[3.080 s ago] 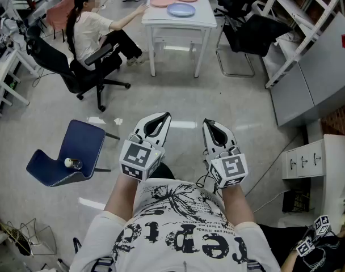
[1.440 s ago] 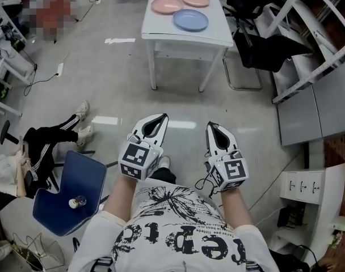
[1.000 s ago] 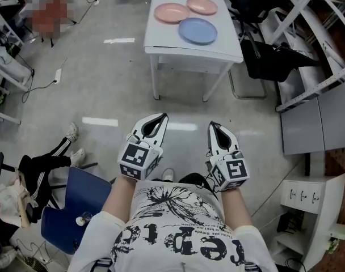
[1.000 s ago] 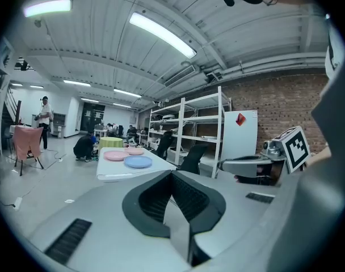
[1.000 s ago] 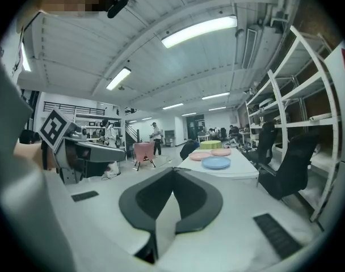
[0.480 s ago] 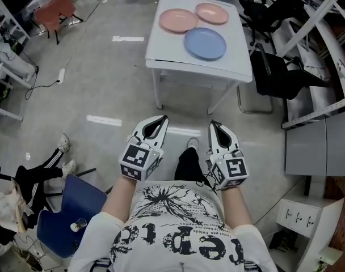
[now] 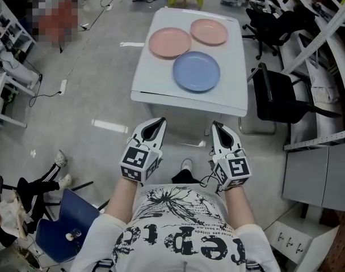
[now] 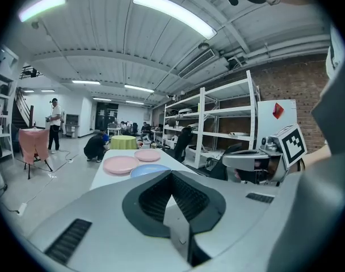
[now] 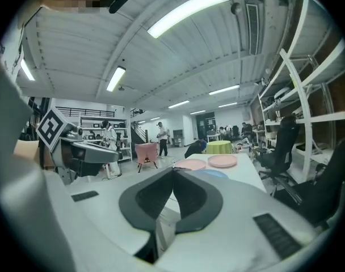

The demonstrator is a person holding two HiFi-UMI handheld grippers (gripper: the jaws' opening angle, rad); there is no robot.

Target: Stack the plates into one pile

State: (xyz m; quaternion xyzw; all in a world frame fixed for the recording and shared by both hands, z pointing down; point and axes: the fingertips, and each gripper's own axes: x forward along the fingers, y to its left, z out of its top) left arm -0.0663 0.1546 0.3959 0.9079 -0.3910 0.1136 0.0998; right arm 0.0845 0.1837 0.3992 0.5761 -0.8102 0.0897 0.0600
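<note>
**Approach to the desk.** The person is closing in on the white desk. Its near edge is now lying just ahead of both grippers, whereas a few seconds ago it was sitting far off at the top of the head view.

The left gripper and the right gripper are being carried side by side, short of that near edge. Each has its jaws pressed together and is holding nothing.

Three plates are lying singly on the desk:
- The blue plate is lying nearest, about midway between the left and right edges.
- One pink plate is lying behind it, toward the left edge.
- The second pink plate is lying close beside that one, by the far edge.

No plate is overlapping another, so stacking is not yet begun. The plates are only now coming within reach, and the jaws will probably have to open before a first pick.
</note>
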